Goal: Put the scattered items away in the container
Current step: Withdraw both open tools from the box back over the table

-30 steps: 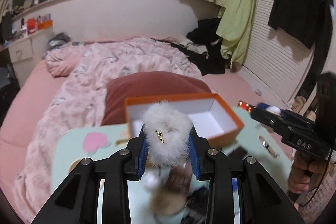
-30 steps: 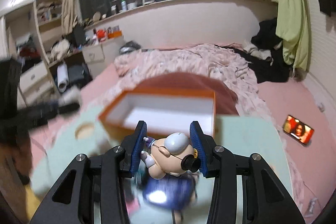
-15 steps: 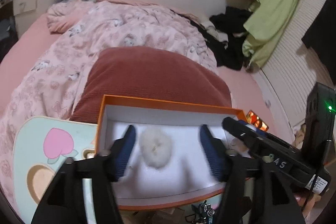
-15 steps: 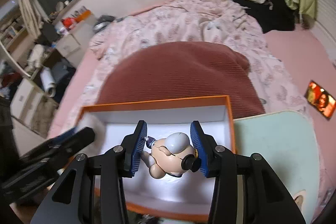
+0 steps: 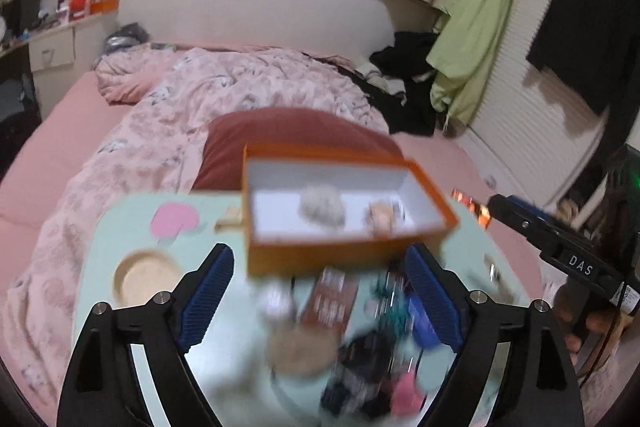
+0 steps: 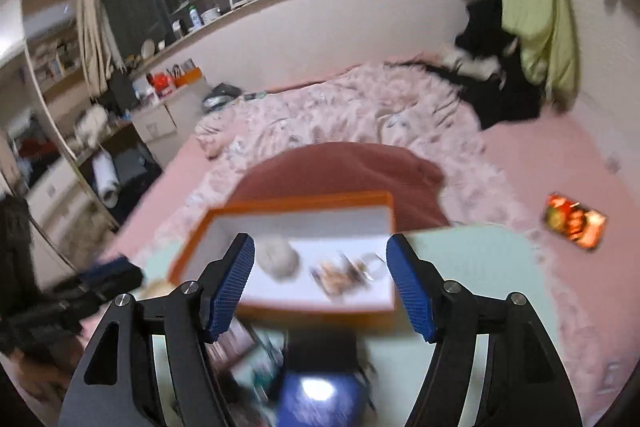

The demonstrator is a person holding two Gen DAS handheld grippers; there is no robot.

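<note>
Left gripper (image 5: pixel 320 291) angled downward, jaws opening wide, nothing between the 2 blue pads (image 5: pixel 206 293). Right gripper (image 6: pixel 322 287) likewise tilted down, jaws opening, empty. Right gripper's black body at the left view's right edge, gripped by a hand (image 5: pixel 580 323).

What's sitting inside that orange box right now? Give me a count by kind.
White fluffy puffs: 1
Small doll figures: 1
Total inside the orange box: 2

The heap on the table in front of the box is too blurred to count.
</note>
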